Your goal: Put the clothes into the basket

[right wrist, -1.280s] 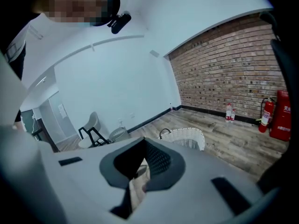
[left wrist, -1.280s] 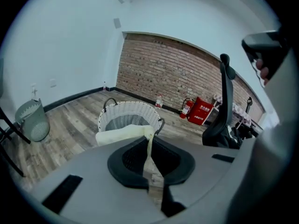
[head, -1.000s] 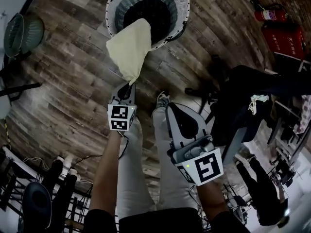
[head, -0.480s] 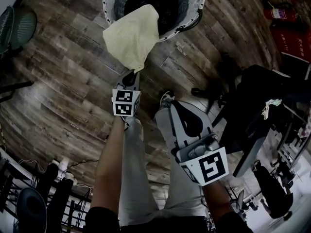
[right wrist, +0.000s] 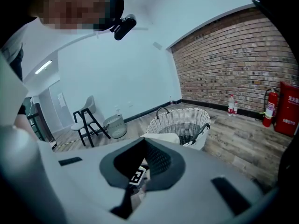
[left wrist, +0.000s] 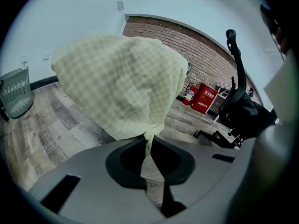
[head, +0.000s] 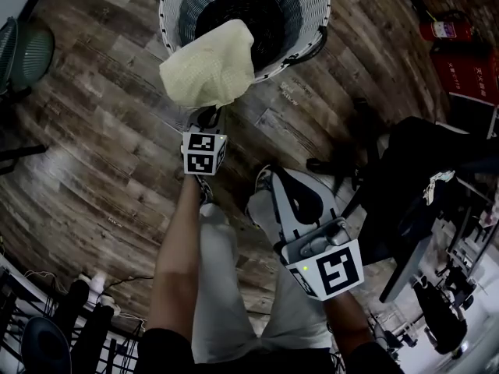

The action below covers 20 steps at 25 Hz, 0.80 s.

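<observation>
Pale yellow checked cloth (head: 209, 72) is hanging from the left gripper (head: 209, 119), whose jaws are pinching a twisted corner of it tight (the left gripper view shows the bunched fabric right at the tips). From the head view the bulk of the cloth is overlapping the near rim of the round white woven basket (head: 308, 22), partly over the dark inside and partly outside toward the person. Whether it is touching the rim I cannot tell. The right gripper (head: 273, 181) is waiting nearer the person and to the right, jaws drawn together with nothing between them.

Judging from this, the delivery step is nearing its end: the cloth is at the basket but not yet inside. The next move is calling for the left gripper to carry its pinch farther, past the near rim and over the basket's middle, before letting go. A release here is risking the cloth sliding onto the brown wood-plank floor (head: 101, 131).

Room is looking generous. Bare floor is lying left of and near the basket, and a green mesh bin (head: 31, 49) is standing well apart at far left. Black furniture (head: 421, 154) is crowding only the right side. The edge to mind is the basket's near rim, with its dark handle (head: 312, 51) just right of the cloth.
</observation>
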### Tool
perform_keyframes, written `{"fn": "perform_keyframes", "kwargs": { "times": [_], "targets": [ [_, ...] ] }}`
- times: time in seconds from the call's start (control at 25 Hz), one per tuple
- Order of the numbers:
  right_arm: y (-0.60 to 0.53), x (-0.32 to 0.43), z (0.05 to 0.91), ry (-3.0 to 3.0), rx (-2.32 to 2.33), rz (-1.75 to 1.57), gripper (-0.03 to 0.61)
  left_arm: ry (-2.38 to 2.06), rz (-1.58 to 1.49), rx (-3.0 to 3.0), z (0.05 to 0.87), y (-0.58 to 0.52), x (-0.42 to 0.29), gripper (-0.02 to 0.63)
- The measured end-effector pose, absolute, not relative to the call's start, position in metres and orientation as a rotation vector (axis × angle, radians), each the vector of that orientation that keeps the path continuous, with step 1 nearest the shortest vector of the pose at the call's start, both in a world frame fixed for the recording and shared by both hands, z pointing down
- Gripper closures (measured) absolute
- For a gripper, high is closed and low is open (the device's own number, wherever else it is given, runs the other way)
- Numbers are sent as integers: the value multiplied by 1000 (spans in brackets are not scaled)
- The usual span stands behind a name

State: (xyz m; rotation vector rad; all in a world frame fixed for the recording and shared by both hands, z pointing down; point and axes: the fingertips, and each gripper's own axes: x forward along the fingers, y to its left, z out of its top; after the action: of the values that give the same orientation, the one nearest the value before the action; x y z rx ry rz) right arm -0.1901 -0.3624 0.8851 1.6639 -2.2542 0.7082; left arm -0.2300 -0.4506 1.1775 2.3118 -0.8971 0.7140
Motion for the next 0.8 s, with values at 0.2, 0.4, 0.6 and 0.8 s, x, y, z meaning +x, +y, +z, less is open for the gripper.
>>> {"fn": "perform_keyframes", "kwargs": {
  "times": [0.2, 0.4, 0.6, 0.8],
  "targets": [
    [-361, -192, 873, -2244, 1659, 735, 571, -846, 713, 2293, 1165, -433, -234, 456],
    [-350, -195, 838, -2229, 1639, 775, 571, -862, 780, 2254, 1130, -413, -259, 376],
    [-344, -201, 794, -2237, 1625, 766, 571, -888, 793, 2237, 1080, -405, -284, 376],
    [-351, -200, 749, -2253, 1660, 735, 571, -899, 724, 2294, 1008, -410, -286, 396]
  ]
}}
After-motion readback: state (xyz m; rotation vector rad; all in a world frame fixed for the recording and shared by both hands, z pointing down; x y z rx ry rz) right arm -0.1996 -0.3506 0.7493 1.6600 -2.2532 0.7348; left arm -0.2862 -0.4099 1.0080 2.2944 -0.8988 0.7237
